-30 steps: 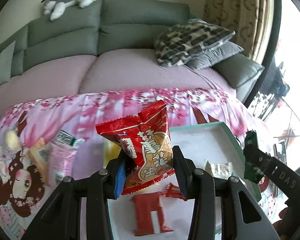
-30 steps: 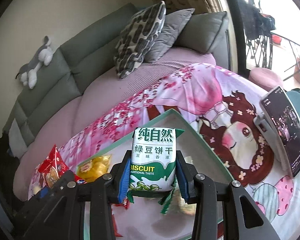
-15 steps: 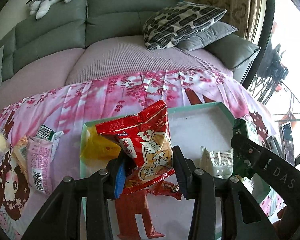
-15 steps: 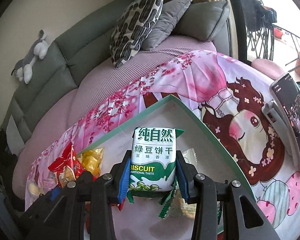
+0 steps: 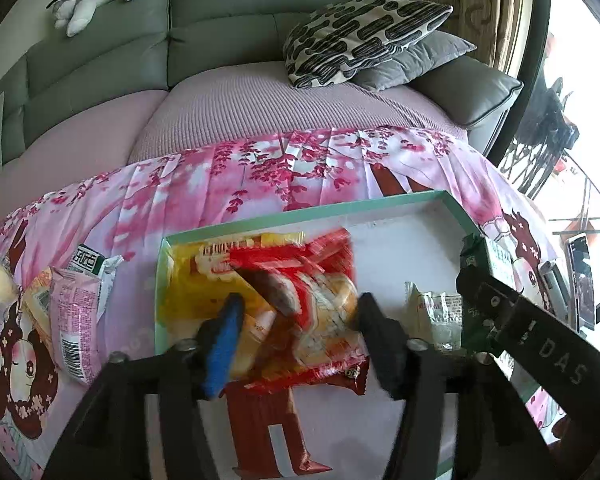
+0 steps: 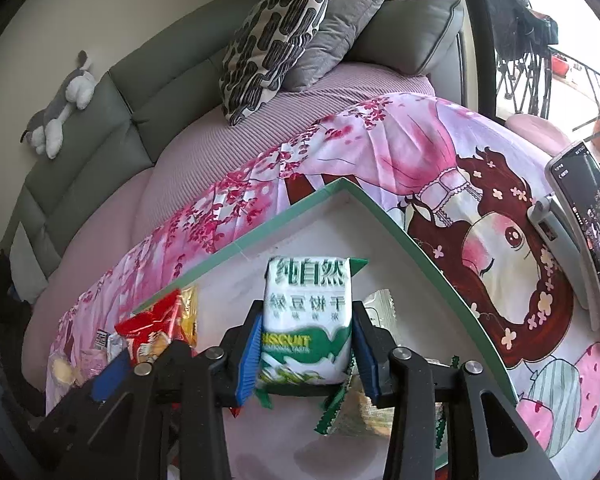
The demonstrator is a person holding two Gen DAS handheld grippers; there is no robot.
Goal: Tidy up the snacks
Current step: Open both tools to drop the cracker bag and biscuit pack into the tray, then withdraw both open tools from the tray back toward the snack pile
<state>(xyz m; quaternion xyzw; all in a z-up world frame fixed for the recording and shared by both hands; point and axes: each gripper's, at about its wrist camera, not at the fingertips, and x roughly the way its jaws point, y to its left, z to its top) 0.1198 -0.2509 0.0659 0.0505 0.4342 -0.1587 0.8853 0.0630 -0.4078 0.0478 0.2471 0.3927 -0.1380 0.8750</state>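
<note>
My left gripper stands open over the white tray with a green rim. The red peanut snack bag lies blurred between its fingers, on a yellow bag in the tray's left part. My right gripper is shut on a white-and-green biscuit pack, held above the tray. The red bag also shows in the right wrist view. A clear wrapped snack and a red packet lie in the tray.
A pink packet and a green-white packet lie on the pink cloth left of the tray. A phone on a stand is at the right. A grey sofa with cushions is behind.
My left gripper has opened and the red bag has dropped onto the yellow bag in the tray. My right gripper has moved lower toward the tray, still holding the biscuit pack.
</note>
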